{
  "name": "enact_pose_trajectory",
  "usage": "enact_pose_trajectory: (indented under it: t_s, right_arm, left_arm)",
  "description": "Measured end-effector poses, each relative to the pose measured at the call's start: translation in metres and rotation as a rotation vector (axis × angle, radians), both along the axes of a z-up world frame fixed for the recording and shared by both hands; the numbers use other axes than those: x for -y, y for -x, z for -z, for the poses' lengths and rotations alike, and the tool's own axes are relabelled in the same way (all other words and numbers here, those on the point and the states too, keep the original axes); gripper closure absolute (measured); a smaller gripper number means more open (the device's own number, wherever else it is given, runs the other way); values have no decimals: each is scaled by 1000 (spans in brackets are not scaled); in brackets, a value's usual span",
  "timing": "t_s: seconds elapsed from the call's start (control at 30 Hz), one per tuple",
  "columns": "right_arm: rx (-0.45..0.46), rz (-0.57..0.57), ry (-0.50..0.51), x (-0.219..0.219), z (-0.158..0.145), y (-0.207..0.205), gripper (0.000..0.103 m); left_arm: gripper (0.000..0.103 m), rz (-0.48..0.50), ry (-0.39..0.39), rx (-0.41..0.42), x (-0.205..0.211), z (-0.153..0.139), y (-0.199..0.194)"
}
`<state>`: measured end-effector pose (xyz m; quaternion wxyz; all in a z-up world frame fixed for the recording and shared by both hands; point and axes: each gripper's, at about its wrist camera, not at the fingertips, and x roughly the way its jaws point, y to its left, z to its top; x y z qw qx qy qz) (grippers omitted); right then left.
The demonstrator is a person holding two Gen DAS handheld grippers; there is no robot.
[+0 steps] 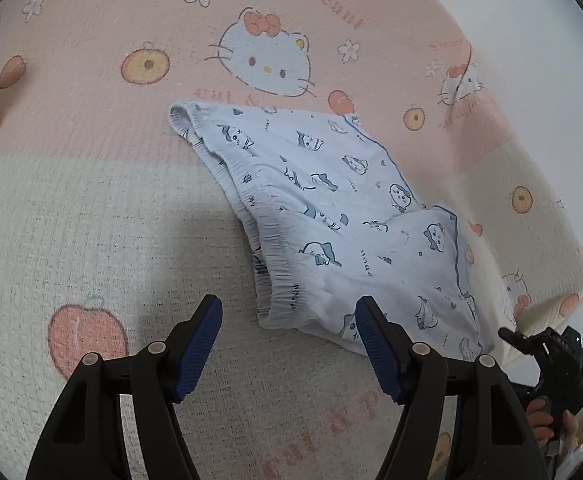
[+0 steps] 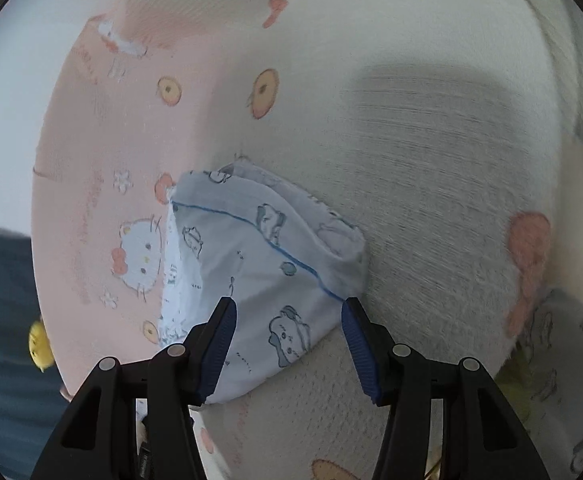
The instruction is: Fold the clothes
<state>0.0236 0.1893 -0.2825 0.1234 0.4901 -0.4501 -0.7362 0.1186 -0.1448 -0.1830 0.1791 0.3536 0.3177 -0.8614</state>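
Observation:
A pair of light blue shorts [image 1: 323,216] with a cartoon print and an elastic waistband lies folded on the pink and cream blanket [image 1: 91,208]. My left gripper [image 1: 289,344] is open just above the blanket, its jaws either side of the waistband's near corner. My right gripper [image 2: 289,344] is open and hovers over the shorts' hem end [image 2: 259,272], with cloth between the jaws but not clamped. The right gripper also shows at the lower right of the left wrist view [image 1: 547,356].
The blanket's edge [image 1: 551,288] drops off to the right of the shorts. Another printed garment [image 2: 571,380] lies at the lower right of the right wrist view. A small yellow toy [image 2: 39,344] sits on a dark blue surface beyond the blanket.

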Motion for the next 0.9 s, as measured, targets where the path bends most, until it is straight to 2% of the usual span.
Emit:
enact_pose_trajectory:
  t_s: [0.1,0.27,0.3,0.37,0.5,0.57,0.6,0.67,0.7,0.77,0.9]
  right_arm:
    - [5,54,32,-7,5,-9,49]
    - [-2,79,88,-10,12,-5,49]
    - [-7,79,90,-11,12,-3,49]
    - [-22,79,93,-11,13,1,50]
    - [-44,68,65,-6,11,7,51]
    - [-49,67,42,-4,10,9,59]
    - [-43,67,26,-4,10,9,62]
    - [-30,73,9,-4,11,10,75]
    - [-23,76,1,-4,12,10,78]
    - [-10,86,-4,-7,15,10,92]
    - [-9,84,-38,-7,13,9,97]
  left_arm:
    - [39,13,-8,-2,-1,3,4]
    - [43,36,-21,2,-3,10,8]
    - [55,36,-21,-4,-3,11,8]
    - [66,37,-7,-7,-5,12,8]
    - [66,54,-5,11,-8,19,12]
    - [68,48,-11,10,-7,21,12]
    - [71,44,-16,10,-7,23,12]
    - [81,37,-24,19,-5,25,12]
    - [83,37,-23,27,-4,27,13]
    - [84,37,-10,31,-6,26,13]
    - [85,51,58,48,-16,12,13]
